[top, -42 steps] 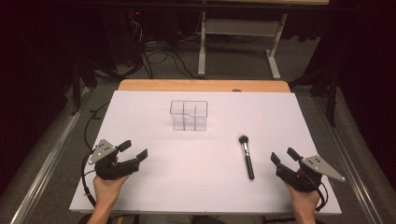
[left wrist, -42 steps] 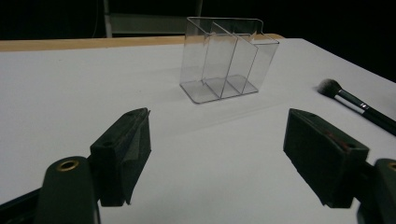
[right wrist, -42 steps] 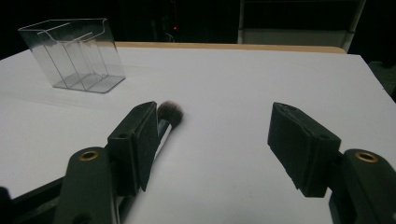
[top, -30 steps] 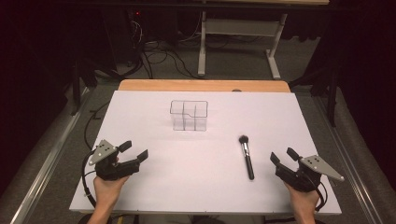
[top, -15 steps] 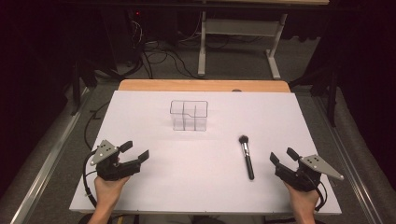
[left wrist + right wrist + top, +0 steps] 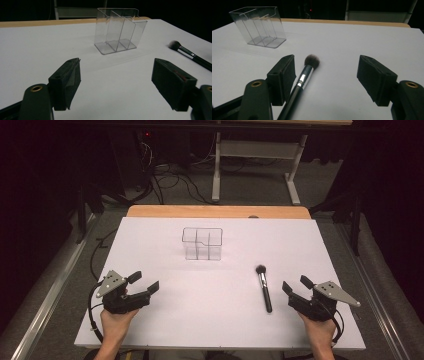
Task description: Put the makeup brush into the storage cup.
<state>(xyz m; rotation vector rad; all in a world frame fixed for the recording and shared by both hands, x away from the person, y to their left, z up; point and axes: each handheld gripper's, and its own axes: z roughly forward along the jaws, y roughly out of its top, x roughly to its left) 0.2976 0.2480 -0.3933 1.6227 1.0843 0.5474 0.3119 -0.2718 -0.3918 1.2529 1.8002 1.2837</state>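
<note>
Since the earlier frames my left gripper (image 6: 143, 281) has lifted its jaws slightly and turned a little on the near left part of the table, and my right gripper (image 6: 298, 285) has just been opening its jaws a bit wider, with nothing pressed between them. The rest lies where it was.

I count two grippers, one in each of my hands, both with jaws standing wide apart and holding nothing. There is one black-handled makeup brush with a silver ferrule and a dark fluffy head (image 6: 263, 290), lying flat on the white table top (image 6: 220, 330), well right of centre, head pointing away from me. It sits just beside my right gripper, to its left and apart from it; in the right gripper view the brush (image 6: 305, 75) runs close along my left jaw, and I cannot tell whether it touches the pad.

There is one clear plastic organiser box (image 6: 202, 243), standing upright near the middle of the far half of the table, well apart from the brush and both grippers. In the left gripper view the box (image 6: 117, 31) shows three compartments, all empty.
</note>
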